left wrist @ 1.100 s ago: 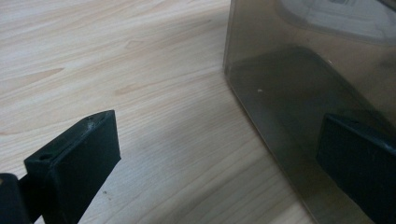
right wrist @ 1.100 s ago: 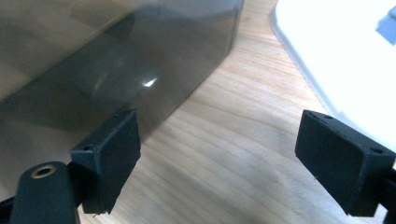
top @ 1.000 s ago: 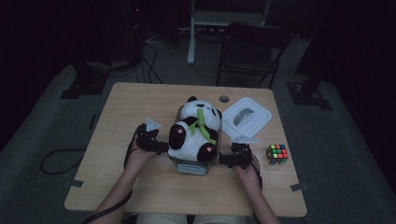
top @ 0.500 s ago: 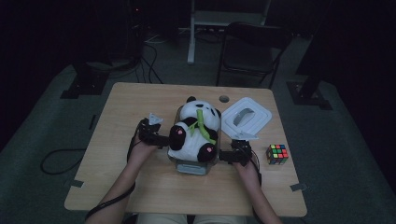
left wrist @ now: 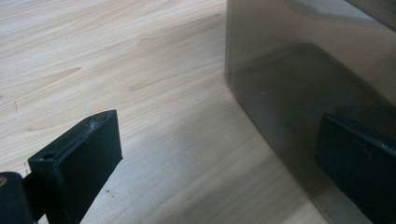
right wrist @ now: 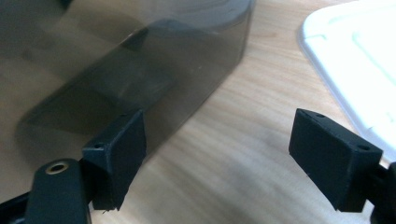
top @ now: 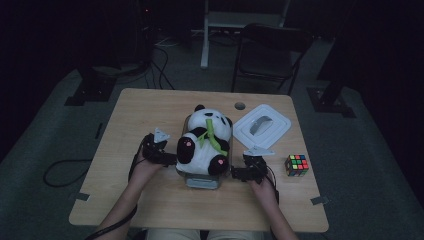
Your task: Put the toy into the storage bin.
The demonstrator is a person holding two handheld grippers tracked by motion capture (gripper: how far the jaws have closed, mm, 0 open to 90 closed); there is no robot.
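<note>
A clear box [top: 202,177] is seen near the middle of the bench [top: 150,110], toward its near edge, with a panda [top: 205,142] lying in and over the top of it. The panda's head is at the far end and its feet are toward the near end; a green stalk [top: 212,137] is laid across its belly.

The left tool [top: 167,159] is held at the left side of the box, and the right tool [top: 235,175] at its right side. Both are pointed inward at the box from opposite sides.

In the left gripper view, the left tool [left wrist: 224,163] is shown wide open, nothing being held between its jaws. One jaw is seen over bare wood, while the other lies against or just beside the smoky wall of the box [left wrist: 299,70]; contact cannot be told.

In the right gripper view, the right tool [right wrist: 217,149] is likewise spread wide with nothing gripped. Its one jaw is placed just beside the box [right wrist: 140,60], and the other toward a white lid [right wrist: 359,60].

The lid [top: 262,126] is seen lying flat on the bench, to the far right of the box. A cube [top: 296,165] is set farther right, near the right edge, well apart from the box.
</note>
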